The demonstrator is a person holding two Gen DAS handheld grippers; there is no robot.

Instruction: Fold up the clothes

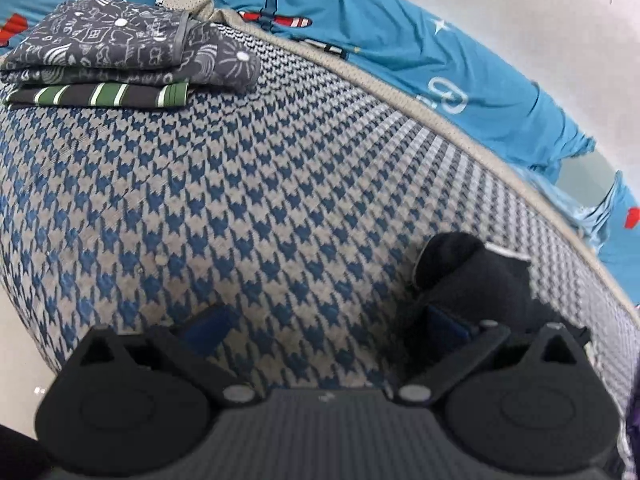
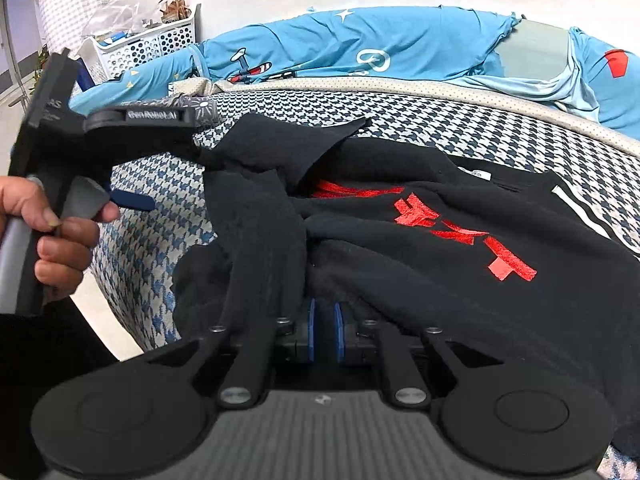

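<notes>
A black sweatshirt [image 2: 420, 264] with red lettering lies crumpled on the houndstooth mat [image 2: 152, 248]. My right gripper [image 2: 325, 330] is at its near edge, the blue pads [image 2: 311, 330] close together and shut on a bunched fold of the black fabric. At the left of the right wrist view a hand [image 2: 60, 236] holds my left gripper [image 2: 176, 172]. Its jaws stand wide open beside the sweatshirt's left sleeve. In the left wrist view the left gripper [image 1: 326, 324] is open over bare mat [image 1: 240, 200]. A lump of black cloth [image 1: 472, 272] rests against its right finger.
A stack of folded clothes sits at the mat's far left: a grey patterned piece [image 1: 128, 48] on top of a green striped one [image 1: 104, 96]. A blue printed bedsheet [image 1: 400, 40] lies behind the mat. A white perforated basket [image 2: 140, 46] stands by the wall.
</notes>
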